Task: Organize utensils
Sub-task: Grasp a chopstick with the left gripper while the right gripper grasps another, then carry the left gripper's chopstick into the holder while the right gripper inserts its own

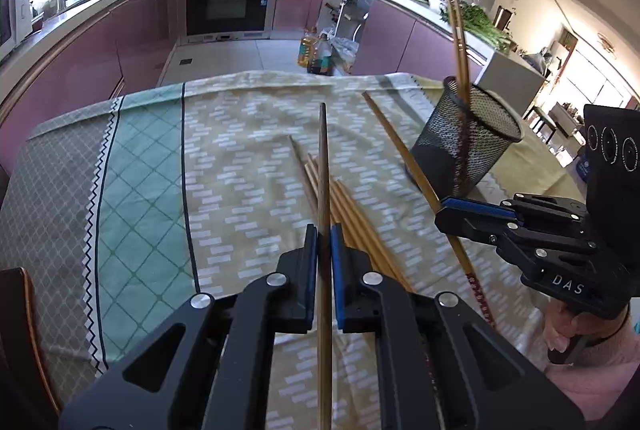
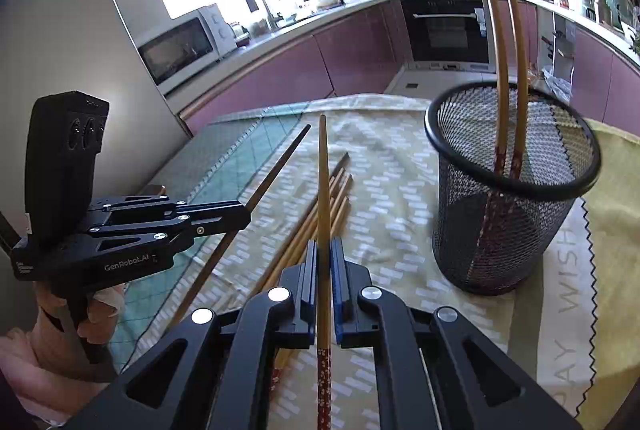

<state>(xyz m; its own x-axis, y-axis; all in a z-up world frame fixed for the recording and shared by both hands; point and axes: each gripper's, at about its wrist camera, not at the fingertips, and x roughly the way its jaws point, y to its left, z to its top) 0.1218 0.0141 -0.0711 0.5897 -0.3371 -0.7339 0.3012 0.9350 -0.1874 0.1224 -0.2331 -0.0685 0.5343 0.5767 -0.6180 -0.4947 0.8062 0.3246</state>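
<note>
My left gripper [image 1: 324, 234] is shut on a dark brown chopstick [image 1: 323, 157] that points away over the table. In the right wrist view it shows at the left [image 2: 242, 214], the dark chopstick [image 2: 276, 167] slanting through it. My right gripper [image 2: 324, 248] is shut on a light bamboo chopstick [image 2: 323, 169] with a red patterned end. The left wrist view has it at the right [image 1: 440, 216] with its chopstick [image 1: 396, 141]. Several loose chopsticks [image 1: 352, 218] [image 2: 340, 191] lie on the cloth between the grippers. A black mesh cup [image 1: 468, 145] [image 2: 512, 213] holds two upright chopsticks [image 2: 505, 49].
The patterned tablecloth [image 1: 240, 157] covers the table up to its far edge. Beyond it are purple kitchen cabinets, an oven [image 1: 228, 3] and bottles on the floor [image 1: 316, 51]. A microwave [image 2: 180, 45] sits on the left counter. A wooden chair back [image 1: 24, 318] is at the near left.
</note>
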